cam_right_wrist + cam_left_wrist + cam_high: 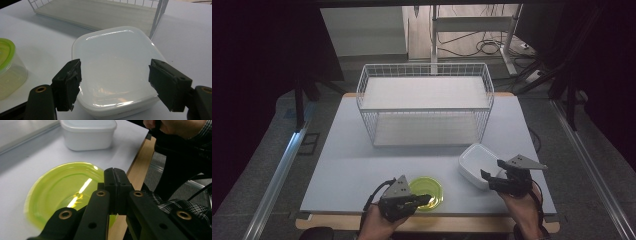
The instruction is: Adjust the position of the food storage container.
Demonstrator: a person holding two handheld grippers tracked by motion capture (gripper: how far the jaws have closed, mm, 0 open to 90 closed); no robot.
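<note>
High view: a pale table (362,160) carries a white wire basket (425,102) toward its far edge, with a broad bare strip between the basket and the two containers near the front edge. A round container with a green lid (427,193) sits close to the front edge, left of centre; a white lidded box (476,165) sits to its right, near the basket's front right corner but apart from it. The left gripper (421,201) lies over the lid's near side, and in the left gripper view its jaws are pressed together with no gap, their tips at the lid's (62,192) near rim beside the table's wooden edge; whether they pinch the rim I cannot tell. The right gripper (115,82) hangs over the box's (115,67) near end with its jaws spread wide, one to each side of the lid, holding nothing. In that view the green-lidded container (7,67) stands well left of the box, with bare table between, and the basket's (157,17) corner wire rises just behind the box.
</note>
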